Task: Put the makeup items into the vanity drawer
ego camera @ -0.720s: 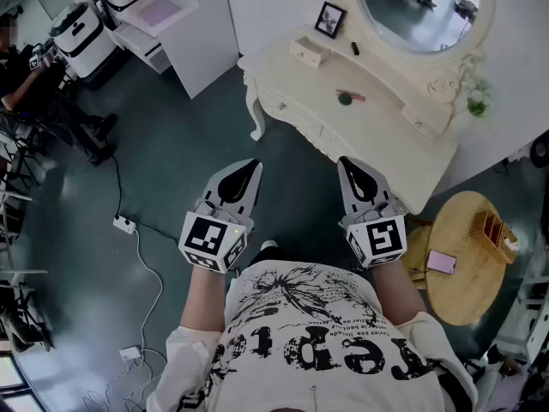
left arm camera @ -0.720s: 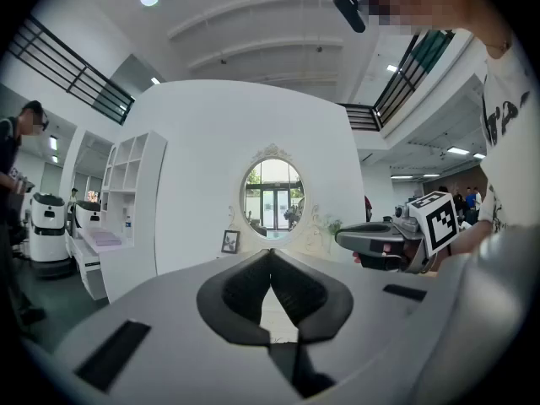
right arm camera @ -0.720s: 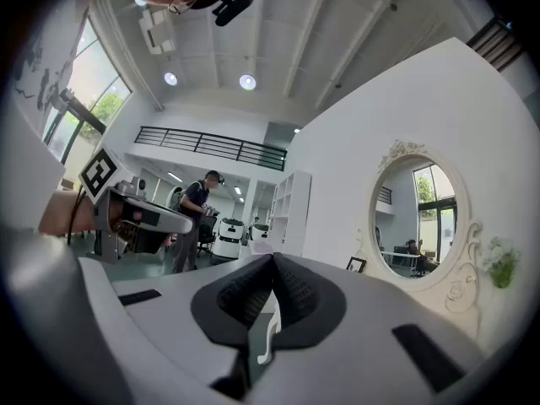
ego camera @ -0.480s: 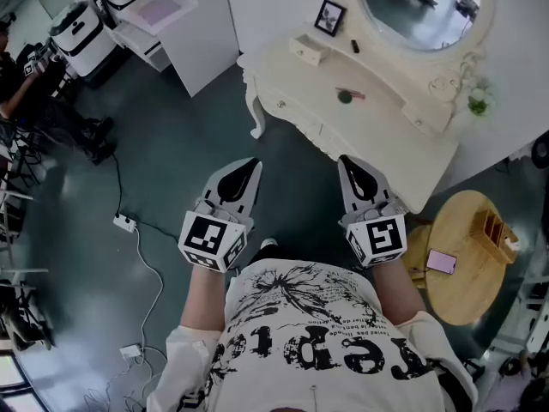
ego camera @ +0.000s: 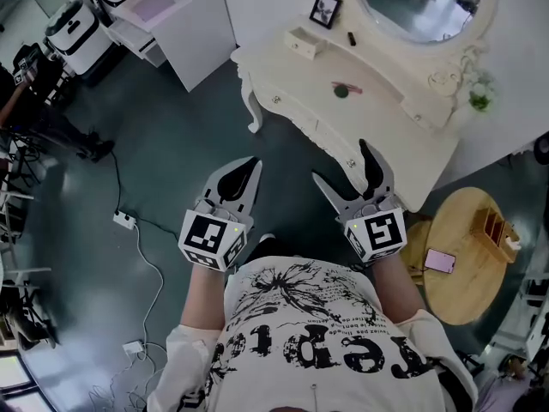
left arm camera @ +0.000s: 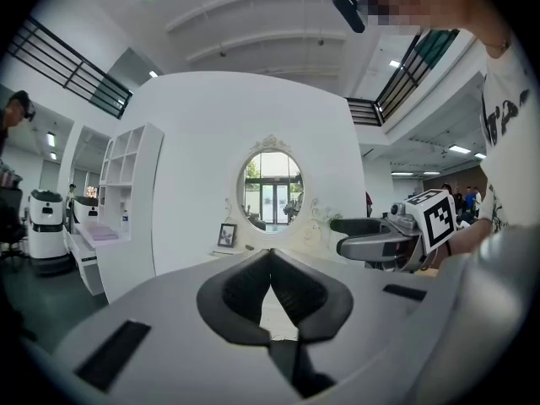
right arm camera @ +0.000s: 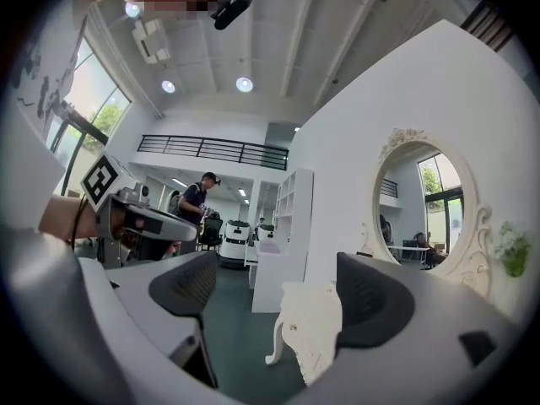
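Note:
The cream vanity (ego camera: 300,88) stands ahead of me under an oval mirror, its front drawers closed. On its top lie a green round item (ego camera: 341,92), a pink pencil-like stick (ego camera: 353,87) and a small dark tube (ego camera: 350,37). A small drawer box (ego camera: 306,43) sits near a picture frame (ego camera: 325,9). My left gripper (ego camera: 250,171) hangs shut and empty over the floor; its pads (left arm camera: 297,289) meet in the left gripper view. My right gripper (ego camera: 343,165) stands wide open and empty just short of the vanity's front edge. In the right gripper view, the vanity's corner (right arm camera: 310,327) shows between the spread jaws (right arm camera: 278,292).
A round wooden side table (ego camera: 459,294) at the right carries a pink phone (ego camera: 441,261) and a wooden organiser (ego camera: 496,228). A white cabinet (ego camera: 184,33) stands at the back left. A power strip with cable (ego camera: 124,222) lies on the dark floor. A person's legs (ego camera: 60,127) show at far left.
The right gripper's jaws have swung from shut to wide open. The vanity has shifted slightly in the head view. The left gripper has not moved.

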